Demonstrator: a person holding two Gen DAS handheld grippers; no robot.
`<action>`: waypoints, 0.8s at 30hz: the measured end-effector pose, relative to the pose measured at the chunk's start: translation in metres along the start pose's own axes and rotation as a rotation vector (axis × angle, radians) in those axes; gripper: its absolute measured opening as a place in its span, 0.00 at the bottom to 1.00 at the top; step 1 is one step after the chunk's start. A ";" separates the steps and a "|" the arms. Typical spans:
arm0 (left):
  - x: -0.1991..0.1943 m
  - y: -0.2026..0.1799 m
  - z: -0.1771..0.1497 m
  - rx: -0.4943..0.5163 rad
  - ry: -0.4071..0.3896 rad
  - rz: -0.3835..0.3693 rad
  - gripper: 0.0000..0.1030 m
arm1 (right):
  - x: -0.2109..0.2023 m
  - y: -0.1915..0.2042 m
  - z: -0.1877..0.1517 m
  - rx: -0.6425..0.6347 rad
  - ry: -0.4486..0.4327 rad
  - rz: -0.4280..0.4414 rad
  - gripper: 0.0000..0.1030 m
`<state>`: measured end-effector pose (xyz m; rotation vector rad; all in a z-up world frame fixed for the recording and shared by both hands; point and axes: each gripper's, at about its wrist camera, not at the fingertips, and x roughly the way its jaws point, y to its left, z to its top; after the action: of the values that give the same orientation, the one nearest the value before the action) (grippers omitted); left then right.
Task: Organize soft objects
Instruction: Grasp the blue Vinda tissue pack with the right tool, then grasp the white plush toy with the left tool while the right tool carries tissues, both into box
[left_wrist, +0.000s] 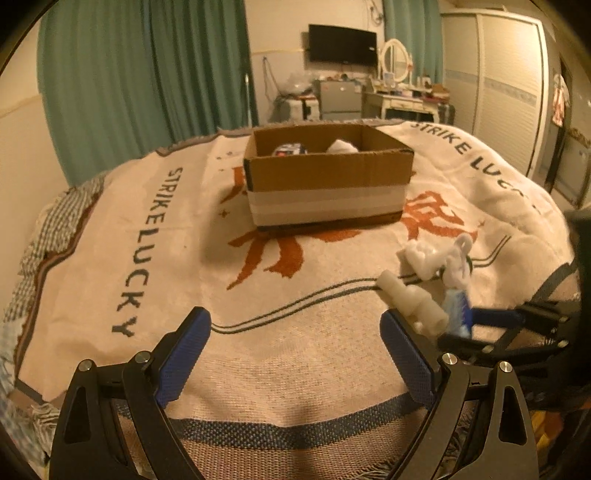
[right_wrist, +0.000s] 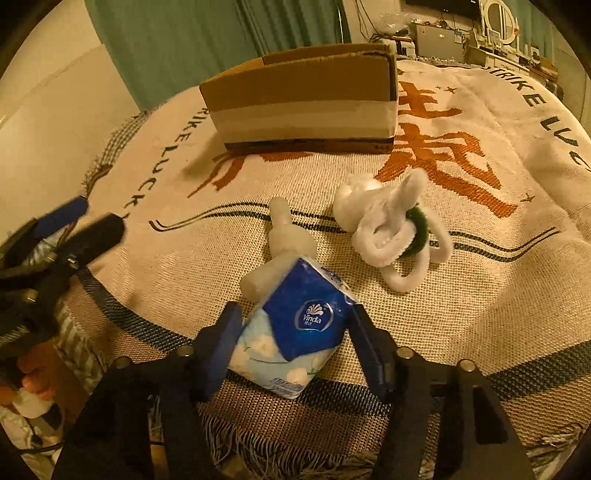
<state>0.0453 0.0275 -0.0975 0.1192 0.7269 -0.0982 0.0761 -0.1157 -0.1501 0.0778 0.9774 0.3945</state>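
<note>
Blue and white, the tissue pack (right_wrist: 295, 332) sits between the two blue pads of the right tool (right_wrist: 291, 343). The pads press on both its sides, so the right tool has closed on the pack. The pack is tilted, just above the near edge of the blanket (right_wrist: 480, 295) on the bed.

A soft white tube (right_wrist: 280, 240) lies on the blanket just past the pack. Its near end looks like it touches the pack. To its right is a fluffy white toy (right_wrist: 384, 229) with loops and a small green part. It lies apart from the tube.

The left tool (left_wrist: 295, 343) hangs over the blanket with its pads spread wide. Nothing is between them. In the left view, the right tool (left_wrist: 469, 321) is low on the right with the pack (left_wrist: 456, 310), and the tube (left_wrist: 410, 302) and toy (left_wrist: 439, 258) are near it.

A cardboard box (left_wrist: 328, 173) stands in the middle of the blanket, well past the toys. A white band runs round its lower part. Inside it are a white soft thing (left_wrist: 341, 146) and a blue and white thing (left_wrist: 290, 150). I cannot tell what they are.
</note>
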 end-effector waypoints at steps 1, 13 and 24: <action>0.001 -0.003 0.000 0.008 0.002 -0.004 0.91 | -0.004 0.000 0.000 -0.002 -0.010 -0.005 0.52; 0.029 -0.047 -0.004 0.060 0.077 -0.109 0.91 | -0.058 -0.031 0.014 0.020 -0.145 -0.118 0.45; 0.081 -0.094 -0.002 0.152 0.183 -0.169 0.68 | -0.048 -0.061 0.021 0.038 -0.131 -0.144 0.45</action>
<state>0.0922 -0.0695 -0.1604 0.2140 0.9116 -0.3070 0.0872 -0.1866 -0.1153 0.0668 0.8550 0.2354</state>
